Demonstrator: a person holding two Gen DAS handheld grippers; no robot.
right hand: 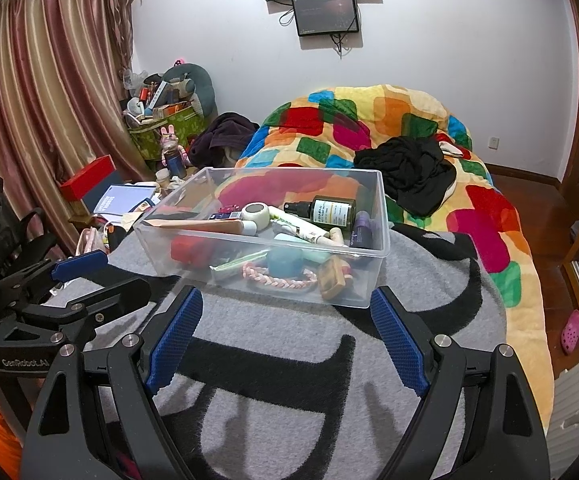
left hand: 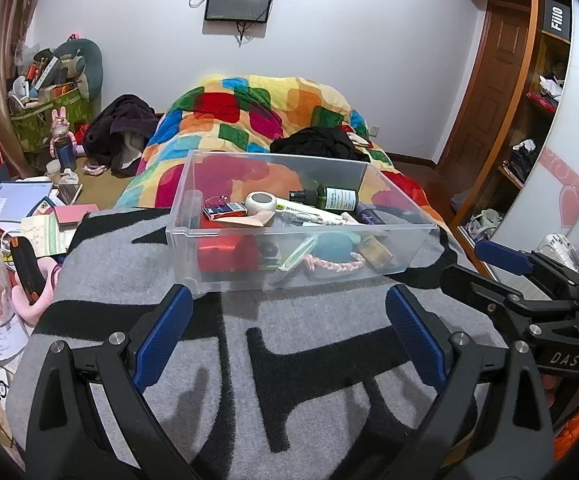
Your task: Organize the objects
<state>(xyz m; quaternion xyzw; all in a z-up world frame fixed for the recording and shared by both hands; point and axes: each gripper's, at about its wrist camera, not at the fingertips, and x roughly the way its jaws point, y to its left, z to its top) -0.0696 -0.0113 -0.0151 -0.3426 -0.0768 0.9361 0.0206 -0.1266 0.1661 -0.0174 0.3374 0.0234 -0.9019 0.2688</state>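
Note:
A clear plastic bin (left hand: 225,280) (right hand: 377,208) sits on a grey and black blanket (left hand: 309,360) (right hand: 289,380) on the bed. It holds a dark green spray bottle (left hand: 329,197) (right hand: 327,210), a white tape roll (left hand: 260,202) (right hand: 255,215), a white tube (right hand: 301,228), a red box (left hand: 225,252) (right hand: 189,250), a pink braided rope (left hand: 333,266) (right hand: 277,278) and several other small items. My left gripper (left hand: 289,326) is open and empty, just short of the bin's near wall. My right gripper (right hand: 285,328) is open and empty, also just before the bin.
A colourful patchwork quilt (left hand: 249,112) (right hand: 369,120) with black clothing (left hand: 317,144) (right hand: 413,172) lies behind the bin. Cluttered books and papers (left hand: 21,208) (right hand: 125,198) fill the floor at left. A wardrobe (left hand: 529,120) stands at right. Curtains (right hand: 41,100) hang at left.

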